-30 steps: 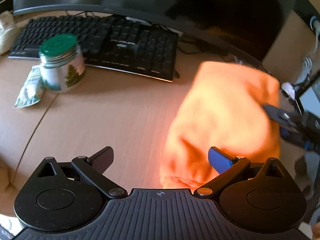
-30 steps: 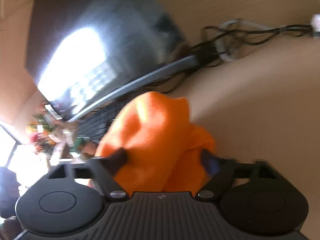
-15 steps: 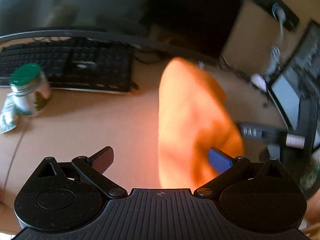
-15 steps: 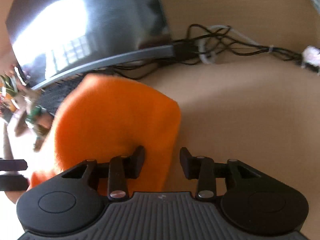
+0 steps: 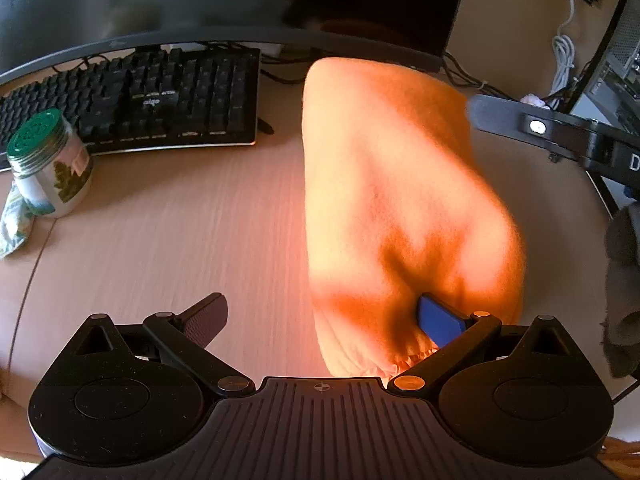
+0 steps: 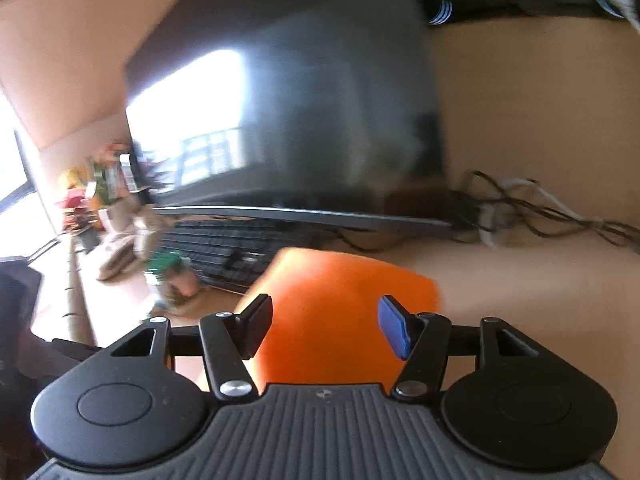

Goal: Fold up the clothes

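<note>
An orange cloth lies bunched in a tall heap on the wooden desk. My left gripper is open at its near end, and the cloth's edge rests against the blue pad of the right finger without being pinched. One of the right gripper's fingers shows as a dark bar touching the heap's far right side. In the blurred right wrist view, the right gripper is open, with the orange cloth lying between and below its fingers.
A black keyboard and a curved monitor stand behind the cloth. A green-lidded jar and a small packet sit at the left. Cables trail at the back right, near a computer case.
The right gripper's fingers, close together half a second ago, have spread wide, and its view has swung upward. The cloth heap has shifted left and toward the left gripper, which stays open.
</note>
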The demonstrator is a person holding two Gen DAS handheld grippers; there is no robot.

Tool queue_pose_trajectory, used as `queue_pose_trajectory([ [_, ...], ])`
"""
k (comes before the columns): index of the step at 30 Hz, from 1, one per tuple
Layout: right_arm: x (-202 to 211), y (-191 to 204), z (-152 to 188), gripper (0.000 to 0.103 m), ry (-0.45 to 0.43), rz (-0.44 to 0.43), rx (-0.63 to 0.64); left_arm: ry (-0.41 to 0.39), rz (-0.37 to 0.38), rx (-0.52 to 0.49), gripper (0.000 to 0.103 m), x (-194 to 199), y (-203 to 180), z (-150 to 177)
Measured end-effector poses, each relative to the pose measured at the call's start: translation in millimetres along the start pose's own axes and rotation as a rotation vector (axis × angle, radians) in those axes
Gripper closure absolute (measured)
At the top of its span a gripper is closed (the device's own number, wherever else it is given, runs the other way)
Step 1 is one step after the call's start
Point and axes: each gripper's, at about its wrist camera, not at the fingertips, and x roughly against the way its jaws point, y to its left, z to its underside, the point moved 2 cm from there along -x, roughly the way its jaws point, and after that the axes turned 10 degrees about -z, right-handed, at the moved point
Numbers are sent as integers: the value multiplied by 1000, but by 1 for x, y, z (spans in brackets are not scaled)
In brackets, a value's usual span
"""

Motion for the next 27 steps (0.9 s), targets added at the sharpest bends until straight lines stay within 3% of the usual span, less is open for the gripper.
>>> queue_pose_trajectory([
  [2,-16,-1,6,44,54,22,12,-3,-4,4,0,4,1,1],
  [6,-41,-9,15,25,133,50,-20,-24,-1,34,0,16,16,3],
  [11,-39,-9,12,22,139,63,4,-4,59,9,0,24,26,12],
  [15,-33,-11,15,22,141,83,19,0,64,7,0,23,22,15],
  [19,-27,-12,17,20,144,102,34,-72,148,56,0,33,21,2],
  [22,-23,-13,19,20,145,116,46,-108,236,110,0,32,23,-28],
  [27,-21,-1,28,20,146,126,118,-137,473,188,0,16,20,-91],
])
